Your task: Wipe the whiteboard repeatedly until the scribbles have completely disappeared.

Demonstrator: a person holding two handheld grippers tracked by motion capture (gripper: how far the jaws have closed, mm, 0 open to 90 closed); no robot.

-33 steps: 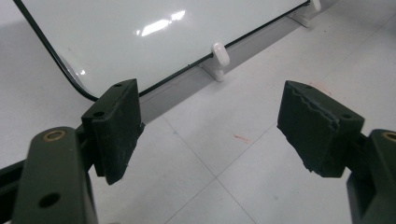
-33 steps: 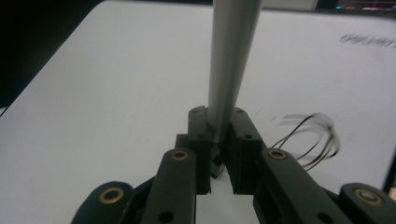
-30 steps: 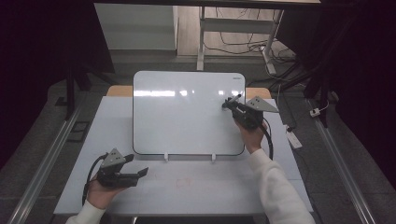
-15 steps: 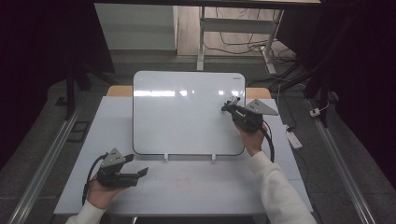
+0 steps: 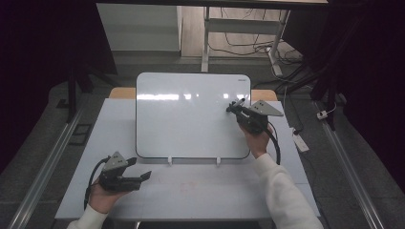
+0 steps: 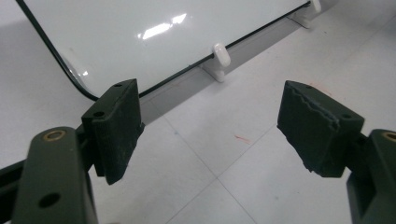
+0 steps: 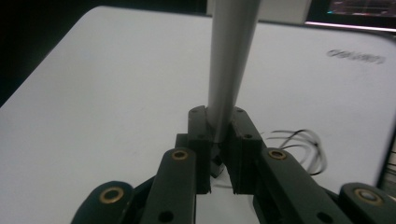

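The right gripper pinches a grey marker at the whiteboard's upper right, seemingly poised to write; next, touch tip to board. Below the whiteboard's lower-left corner, the left gripper rests spread, empty

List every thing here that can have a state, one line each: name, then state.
Whiteboard: propped at a tilt on two white clips, surface unmarked where visible.
Marker: clamped between the right gripper's jaws, over the board's right side; whether its tip touches cannot be told.
Right gripper: shut on the marker.
Left gripper: open, empty, low over the table in front of the board.
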